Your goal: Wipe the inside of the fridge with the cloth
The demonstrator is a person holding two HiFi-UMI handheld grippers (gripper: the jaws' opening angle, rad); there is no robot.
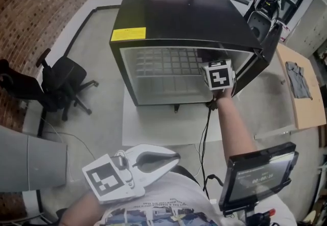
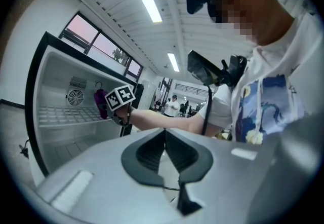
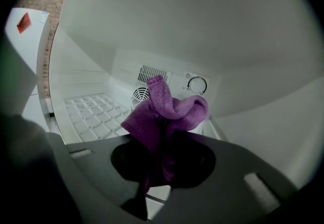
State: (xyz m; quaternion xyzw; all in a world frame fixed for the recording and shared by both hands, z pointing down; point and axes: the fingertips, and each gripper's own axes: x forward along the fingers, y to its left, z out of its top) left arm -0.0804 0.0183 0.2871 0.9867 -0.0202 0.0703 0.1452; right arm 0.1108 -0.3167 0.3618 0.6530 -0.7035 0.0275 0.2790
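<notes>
A black mini fridge (image 1: 179,15) stands with its door (image 1: 264,48) swung open to the right. The marker cube (image 1: 220,77) of my right gripper sits at the right of the opening, and its jaws are hidden inside. In the right gripper view the right gripper (image 3: 164,139) is shut on a bunched purple cloth (image 3: 169,109), held above the white wire shelf (image 3: 93,111) and short of the back wall's fan grille (image 3: 140,95) and dial (image 3: 197,85). My left gripper (image 1: 177,157) is shut and empty, held low near my chest. Its own view shows the cloth (image 2: 99,102) inside the fridge.
The fridge rests on a low white table (image 1: 153,125), and a black cable (image 1: 206,133) hangs from its front. A black office chair (image 1: 61,84) stands at left. A screen (image 1: 259,175) is mounted at lower right. A wooden board (image 1: 301,112) with a grey rag (image 1: 298,79) lies at right.
</notes>
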